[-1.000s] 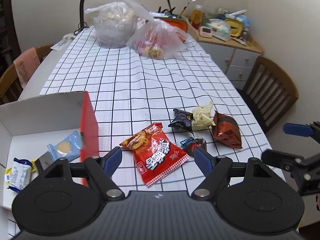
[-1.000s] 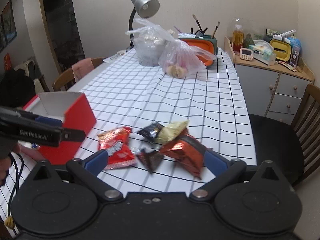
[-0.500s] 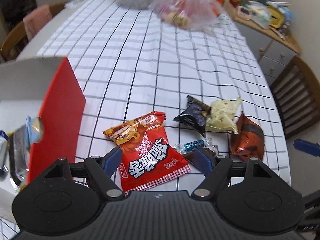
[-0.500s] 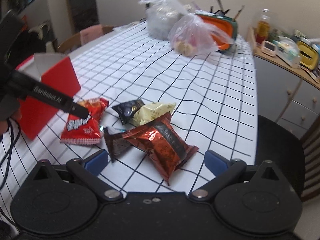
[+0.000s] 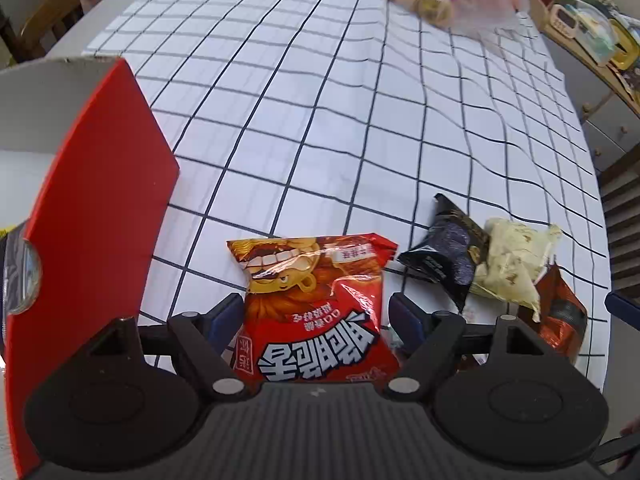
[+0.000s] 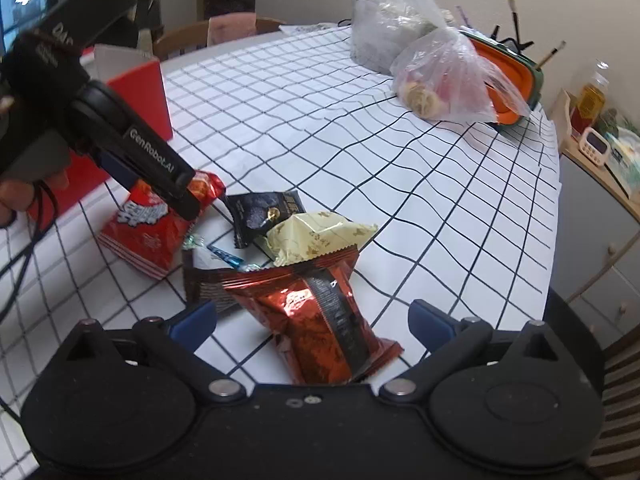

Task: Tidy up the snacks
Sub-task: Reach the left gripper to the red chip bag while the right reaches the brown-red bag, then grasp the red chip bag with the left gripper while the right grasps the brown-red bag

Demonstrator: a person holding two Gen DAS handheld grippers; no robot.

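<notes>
Left tool (image 5: 316, 316) straddles red snack bag (image 5: 316, 308) | bag's near end hidden

Chip bag (image 5: 316, 308) lies flat on the worktop (image 5: 320, 120), between the spread fingers of the left tool (image 5: 316, 316). Box (image 5: 92, 208) just left of it. Right of the chip bag: dark packet (image 5: 448, 252), then pale packet (image 5: 512, 264) overlapping it. Foil bag (image 6: 316, 312) nearest, between the fingers of the right tool (image 6: 312, 320). Two plastic bags (image 6: 440, 76) at the far end.
</notes>
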